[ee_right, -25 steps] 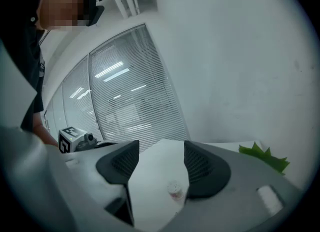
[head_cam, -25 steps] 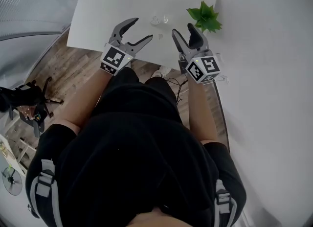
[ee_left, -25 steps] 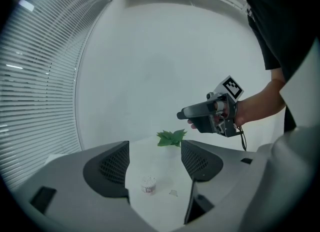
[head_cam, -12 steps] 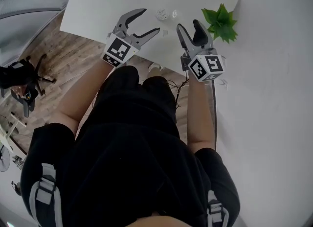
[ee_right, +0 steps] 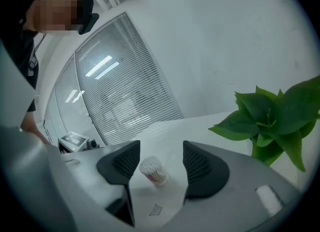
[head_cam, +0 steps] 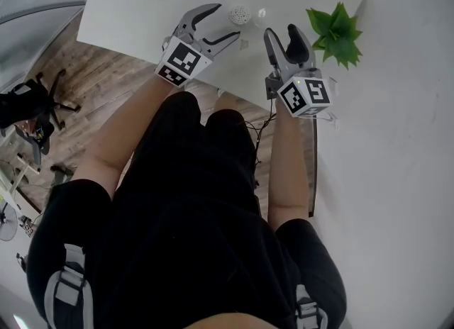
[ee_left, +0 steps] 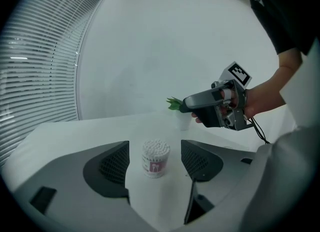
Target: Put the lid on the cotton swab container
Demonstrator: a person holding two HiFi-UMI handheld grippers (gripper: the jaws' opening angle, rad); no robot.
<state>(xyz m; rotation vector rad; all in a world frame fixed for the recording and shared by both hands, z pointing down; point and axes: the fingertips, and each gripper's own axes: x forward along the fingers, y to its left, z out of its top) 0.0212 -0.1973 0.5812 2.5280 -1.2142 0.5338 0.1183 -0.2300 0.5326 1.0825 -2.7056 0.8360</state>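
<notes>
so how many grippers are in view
2. The left gripper is just left of the cotton swab container; the right gripper is between it and the plant.

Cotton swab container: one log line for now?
cotton swab container: uncapped, upright on table | left tongs: open, empty | right tongs: open, empty

Small green plant (head_cam: pixel 337 30) is sitting near the right corner of the white table (head_cam: pixel 142 5). Blinds (ee_left: pixel 35 76) are covering the window. Off to the left a black office chair (head_cam: pixel 28 104) is standing on the wood floor (head_cam: pixel 81 86), and a dark cable (head_cam: pixel 266 118) is dangling below the table edge.
</notes>
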